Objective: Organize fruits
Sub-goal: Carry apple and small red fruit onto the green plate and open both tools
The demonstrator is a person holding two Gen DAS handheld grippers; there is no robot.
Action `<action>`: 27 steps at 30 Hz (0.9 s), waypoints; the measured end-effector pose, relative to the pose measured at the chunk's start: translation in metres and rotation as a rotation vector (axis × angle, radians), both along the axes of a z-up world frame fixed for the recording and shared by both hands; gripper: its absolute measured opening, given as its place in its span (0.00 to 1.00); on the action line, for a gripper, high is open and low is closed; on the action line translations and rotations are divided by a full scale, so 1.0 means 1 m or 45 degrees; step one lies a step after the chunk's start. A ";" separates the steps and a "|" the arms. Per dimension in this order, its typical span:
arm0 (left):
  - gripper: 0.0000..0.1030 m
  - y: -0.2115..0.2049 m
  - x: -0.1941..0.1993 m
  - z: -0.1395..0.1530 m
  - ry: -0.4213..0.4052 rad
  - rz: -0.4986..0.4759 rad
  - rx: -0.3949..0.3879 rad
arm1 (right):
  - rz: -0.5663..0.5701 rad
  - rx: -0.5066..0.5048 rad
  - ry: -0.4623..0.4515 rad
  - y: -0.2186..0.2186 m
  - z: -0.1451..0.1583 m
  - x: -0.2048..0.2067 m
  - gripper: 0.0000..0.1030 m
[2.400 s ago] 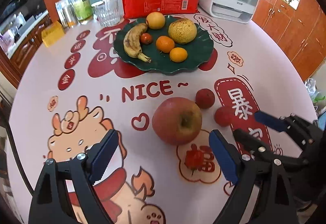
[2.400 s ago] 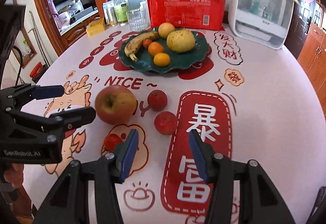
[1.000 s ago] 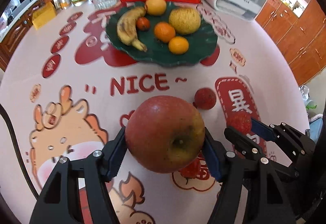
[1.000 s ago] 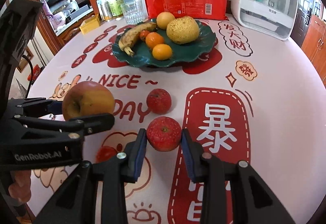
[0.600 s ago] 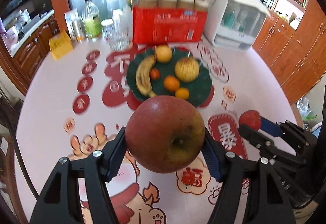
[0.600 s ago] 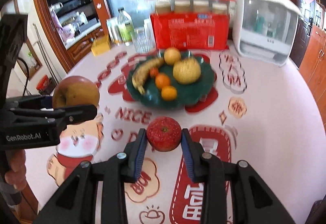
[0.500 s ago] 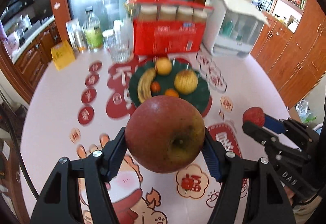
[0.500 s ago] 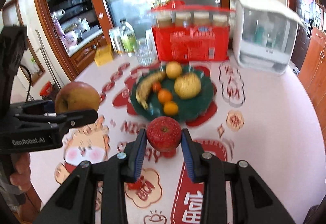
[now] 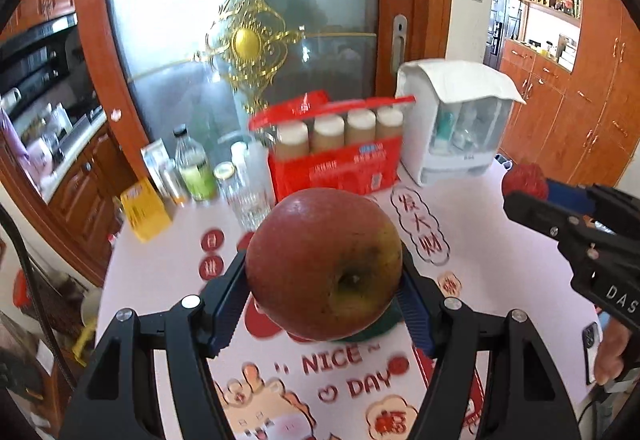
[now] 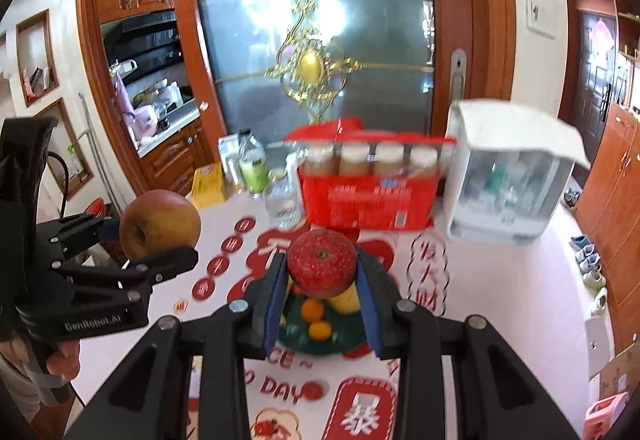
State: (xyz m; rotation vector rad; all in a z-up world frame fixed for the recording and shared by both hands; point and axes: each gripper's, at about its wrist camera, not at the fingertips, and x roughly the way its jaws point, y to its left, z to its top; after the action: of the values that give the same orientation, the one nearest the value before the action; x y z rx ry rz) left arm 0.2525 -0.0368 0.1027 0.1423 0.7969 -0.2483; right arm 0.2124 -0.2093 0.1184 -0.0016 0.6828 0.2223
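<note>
My left gripper (image 9: 324,298) is shut on a large red-green apple (image 9: 324,264) and holds it high above the table; it also shows in the right wrist view (image 10: 160,222). My right gripper (image 10: 322,290) is shut on a small red bumpy fruit (image 10: 322,266), also raised; the fruit shows in the left wrist view (image 9: 525,182). The green fruit plate (image 10: 320,346) lies below, mostly hidden, with two oranges (image 10: 316,320) showing. Only a sliver of the plate (image 9: 374,332) shows under the apple.
A red package of cups (image 9: 334,156), a white dispenser box (image 9: 456,120), a glass (image 9: 250,200), bottles (image 9: 194,168) and a yellow box (image 9: 146,210) stand at the table's far edge. A small red fruit (image 10: 266,428) lies on the printed tablecloth.
Both grippers have risen higher above the table with their fruits and tilted up, so the glass door fills the view. The plate has dropped behind the held fruits.
</note>
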 end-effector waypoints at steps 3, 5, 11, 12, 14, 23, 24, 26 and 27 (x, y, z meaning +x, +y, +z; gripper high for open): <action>0.65 -0.008 0.023 0.003 -0.006 0.003 0.019 | -0.021 -0.011 -0.002 -0.003 0.008 0.021 0.33; 0.65 -0.013 0.037 0.001 0.006 0.003 0.031 | -0.039 -0.014 0.010 -0.006 0.007 0.034 0.33; 0.65 -0.028 0.076 -0.033 0.076 -0.027 0.064 | -0.079 -0.010 0.087 -0.012 -0.018 0.070 0.33; 0.65 -0.030 0.081 -0.041 0.090 -0.037 0.070 | -0.083 -0.006 0.113 -0.013 -0.028 0.077 0.33; 0.65 -0.034 0.090 -0.057 0.123 -0.049 0.082 | -0.087 -0.004 0.156 -0.012 -0.045 0.085 0.33; 0.65 -0.051 0.131 -0.149 0.307 -0.124 0.154 | -0.090 -0.034 0.413 -0.005 -0.147 0.115 0.33; 0.65 -0.053 0.134 -0.158 0.322 -0.131 0.162 | -0.090 -0.039 0.442 -0.004 -0.159 0.118 0.33; 0.65 -0.054 0.140 -0.176 0.352 -0.137 0.174 | -0.090 -0.045 0.493 -0.003 -0.181 0.121 0.33; 0.65 -0.054 0.143 -0.183 0.366 -0.138 0.175 | -0.089 -0.048 0.521 -0.002 -0.192 0.122 0.33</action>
State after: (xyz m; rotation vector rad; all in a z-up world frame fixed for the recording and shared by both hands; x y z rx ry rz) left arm 0.3958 -0.0908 -0.0802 0.2841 1.0940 -0.3210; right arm 0.3346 -0.2114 -0.0737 0.0322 1.0926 0.1425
